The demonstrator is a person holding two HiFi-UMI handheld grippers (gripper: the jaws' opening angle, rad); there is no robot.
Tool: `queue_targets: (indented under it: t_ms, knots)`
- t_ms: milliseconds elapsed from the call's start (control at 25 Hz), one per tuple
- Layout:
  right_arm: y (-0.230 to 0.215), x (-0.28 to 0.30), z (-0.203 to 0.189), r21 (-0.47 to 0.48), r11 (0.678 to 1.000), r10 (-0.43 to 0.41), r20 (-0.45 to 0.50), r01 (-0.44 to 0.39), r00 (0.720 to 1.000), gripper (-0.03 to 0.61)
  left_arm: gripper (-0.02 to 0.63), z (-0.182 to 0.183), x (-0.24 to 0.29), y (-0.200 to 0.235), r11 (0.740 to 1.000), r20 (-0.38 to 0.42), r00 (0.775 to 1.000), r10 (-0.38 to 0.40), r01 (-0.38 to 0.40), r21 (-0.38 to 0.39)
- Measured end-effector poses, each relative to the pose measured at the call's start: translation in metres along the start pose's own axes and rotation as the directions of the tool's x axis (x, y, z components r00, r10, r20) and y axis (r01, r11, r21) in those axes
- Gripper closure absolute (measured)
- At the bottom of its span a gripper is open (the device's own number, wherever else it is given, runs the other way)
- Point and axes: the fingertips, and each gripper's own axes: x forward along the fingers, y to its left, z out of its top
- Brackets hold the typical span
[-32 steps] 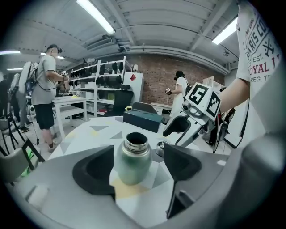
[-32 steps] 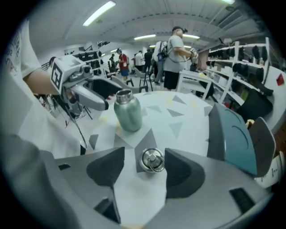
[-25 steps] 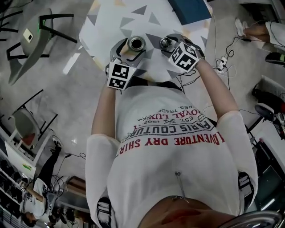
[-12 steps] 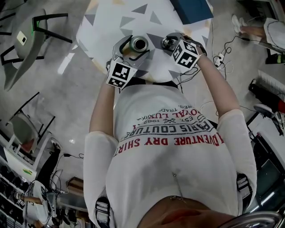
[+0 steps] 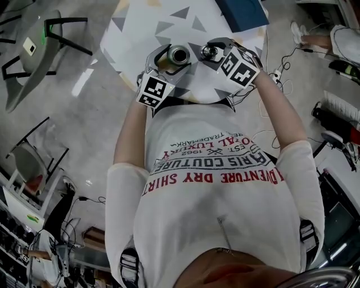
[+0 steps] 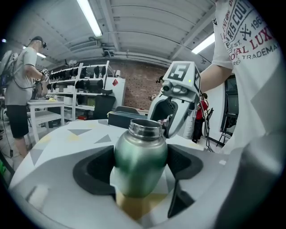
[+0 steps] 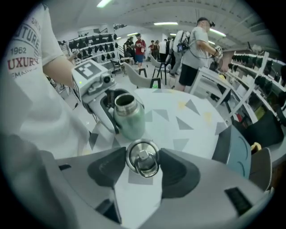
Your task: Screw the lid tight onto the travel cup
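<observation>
A green travel cup [image 5: 179, 55] with an open steel mouth stands upright on the white table [image 5: 140, 28]. My left gripper [image 5: 169, 59] is shut on its body; in the left gripper view the cup [image 6: 140, 161] fills the space between the dark pads. My right gripper [image 5: 212, 52] is shut on the round steel lid [image 5: 210, 53], which has a ring handle on top. In the right gripper view the lid [image 7: 142, 157] sits between the pads above the table, with the cup [image 7: 128, 115] a little beyond it to the left. Lid and cup are apart.
The table carries a grey triangle pattern and a dark blue case [image 5: 239, 12] at its far right corner. A grey chair [image 5: 34, 50] stands on the floor to the left, cables [image 5: 281, 73] lie to the right. Other people [image 7: 196, 49] stand near shelves further off.
The right gripper has risen with the lid and drawn a little closer to the cup. The left gripper has kept its grip on the cup and tilted slightly.
</observation>
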Motion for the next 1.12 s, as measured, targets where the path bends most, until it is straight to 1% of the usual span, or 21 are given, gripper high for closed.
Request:
queue_targets:
  t_ms: [120,200,280,400,520,680,840,960,1120]
  knots:
    - [0.003,-0.013,0.025,-0.017,1.000,-0.006,0.062,0.007,0.998,0.330,0.247,-0.001,0.000,-0.001,1.000,-0.006,1.000,-0.010,0.010,0.003]
    - [0.003,-0.022,0.040,-0.059,0.998,-0.005,0.079,0.010,0.997,0.330,0.247,-0.001,0.000,-0.001,1.000,-0.003,1.000,-0.019,0.019,0.007]
    - [0.006,-0.028,0.052,-0.086,0.996,0.018,0.088,-0.010,0.996,0.331,0.247,-0.002,0.001,0.000,1.000,-0.004,1.000,-0.022,0.022,0.008]
    - [0.010,-0.035,0.071,-0.102,0.994,0.063,0.121,-0.051,0.991,0.331,0.247,-0.003,0.001,0.000,1.000,-0.013,1.000,-0.022,0.022,0.005]
    - [0.017,-0.038,0.090,-0.155,0.985,0.099,0.134,-0.077,0.986,0.331,0.246,-0.004,0.001,-0.001,1.000,-0.020,0.999,-0.027,0.028,0.003]
    - [0.027,-0.032,0.103,-0.254,0.959,0.157,0.108,-0.126,0.982,0.331,0.245,-0.003,0.000,-0.001,1.000,-0.026,0.999,-0.026,0.026,-0.002]
    - [0.034,-0.023,0.107,-0.324,0.929,0.211,0.065,-0.179,0.975,0.331,0.245,-0.004,0.001,0.000,1.000,-0.035,0.999,-0.029,0.029,-0.011]
    - [0.037,-0.015,0.106,-0.373,0.905,0.229,0.024,-0.203,0.973,0.331,0.244,-0.006,0.001,0.001,0.999,-0.036,0.999,-0.030,0.030,-0.020]
    - [0.039,-0.008,0.102,-0.406,0.890,0.226,-0.006,-0.209,0.974,0.331,0.244,-0.005,0.001,0.001,0.999,-0.035,0.999,-0.031,0.030,-0.024]
